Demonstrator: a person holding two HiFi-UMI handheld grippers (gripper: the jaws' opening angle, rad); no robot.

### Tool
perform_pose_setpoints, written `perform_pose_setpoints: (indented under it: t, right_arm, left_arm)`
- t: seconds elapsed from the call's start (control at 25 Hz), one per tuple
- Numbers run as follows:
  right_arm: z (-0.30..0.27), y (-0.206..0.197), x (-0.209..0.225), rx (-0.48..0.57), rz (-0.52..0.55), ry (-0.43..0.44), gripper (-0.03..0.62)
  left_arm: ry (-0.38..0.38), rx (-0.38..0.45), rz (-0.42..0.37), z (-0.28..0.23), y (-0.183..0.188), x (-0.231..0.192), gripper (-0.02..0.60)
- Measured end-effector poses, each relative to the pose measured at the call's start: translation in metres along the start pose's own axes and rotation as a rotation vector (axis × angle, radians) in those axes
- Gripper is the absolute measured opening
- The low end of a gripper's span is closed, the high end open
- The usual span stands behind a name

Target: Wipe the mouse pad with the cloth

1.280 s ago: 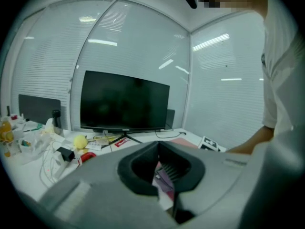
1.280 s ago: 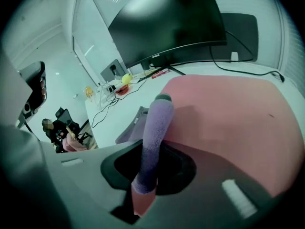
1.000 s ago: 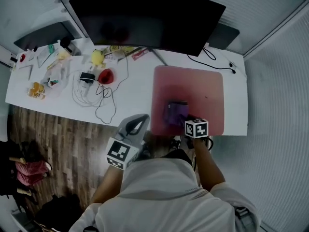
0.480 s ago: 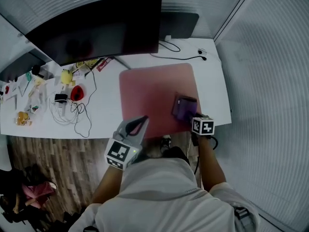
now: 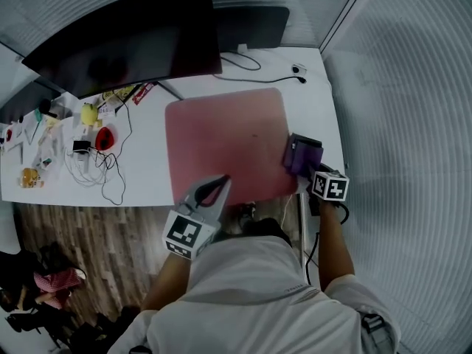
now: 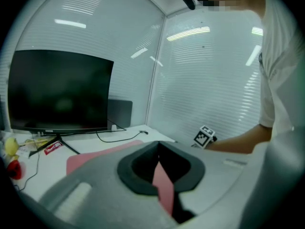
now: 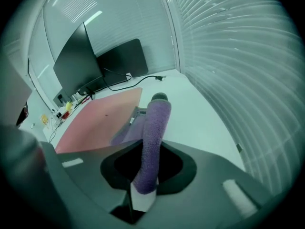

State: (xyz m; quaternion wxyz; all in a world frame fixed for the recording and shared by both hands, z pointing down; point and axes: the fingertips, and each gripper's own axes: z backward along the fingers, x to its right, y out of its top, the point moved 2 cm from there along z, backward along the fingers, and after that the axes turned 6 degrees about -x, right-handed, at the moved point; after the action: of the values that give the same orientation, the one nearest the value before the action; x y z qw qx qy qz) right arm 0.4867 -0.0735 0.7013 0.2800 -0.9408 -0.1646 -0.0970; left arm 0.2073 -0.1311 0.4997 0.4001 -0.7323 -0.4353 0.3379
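Purple cloth [image 5: 302, 155] sits centre-right in head view, on the right edge of the pink mouse pad [image 5: 221, 142], partly over the white desk [image 5: 313, 80]. R gripper [image 5: 310, 169] is clamped on it; a fold of cloth stands up btwn its jaws in right gripper view. L gripper [image 5: 218, 184] is at lower centre, tips at the pad's lower edge, jaws pressed together w/ nothing btwn. Monitor [image 5: 125, 35] upper left; small red object [image 5: 105, 138] at left.

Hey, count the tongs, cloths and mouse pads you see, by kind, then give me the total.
tongs: 2 (left tongs, right tongs)
cloth: 1
mouse pad: 1
total: 4
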Motion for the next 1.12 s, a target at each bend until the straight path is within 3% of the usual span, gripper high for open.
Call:
perform_pose_setpoints:
  t: [0.16, 0.28, 0.44, 0.64, 0.84, 0.96, 1.12]
  right_arm:
    - [0.013, 0.009, -0.016, 0.038, 0.068, -0.016, 0.064]
    - [0.024, 0.028, -0.067, 0.079, 0.195, 0.018, 0.063]
    - [0.03, 0.038, -0.163, 0.114, 0.245, 0.207, 0.063]
    - [0.022, 0.009, -0.303, 0.036, 0.274, 0.522, 0.063]
    - [-0.001, -0.051, -0.435, -0.085, 0.446, 0.676, 0.063]
    - [-0.02, -0.087, -0.491, -0.133, 0.499, 0.701, 0.063]
    - [-0.061, -0.124, -0.514, -0.202, 0.522, 0.596, 0.063]
  left_arm:
    - [0.039, 0.014, 0.027, 0.014, -0.004, -0.004, 0.003]
    - [0.077, 0.024, 0.061, 0.031, -0.011, -0.011, 0.003]
    - [0.133, 0.033, 0.084, 0.077, -0.033, -0.018, 0.003]
    - [0.234, 0.07, 0.099, 0.158, -0.051, -0.034, 0.003]
    - [0.356, 0.073, 0.139, 0.24, -0.083, -0.042, 0.003]
    - [0.42, 0.086, 0.153, 0.287, -0.1, -0.043, 0.003]
    - [0.463, 0.092, 0.168, 0.331, -0.125, -0.039, 0.003]
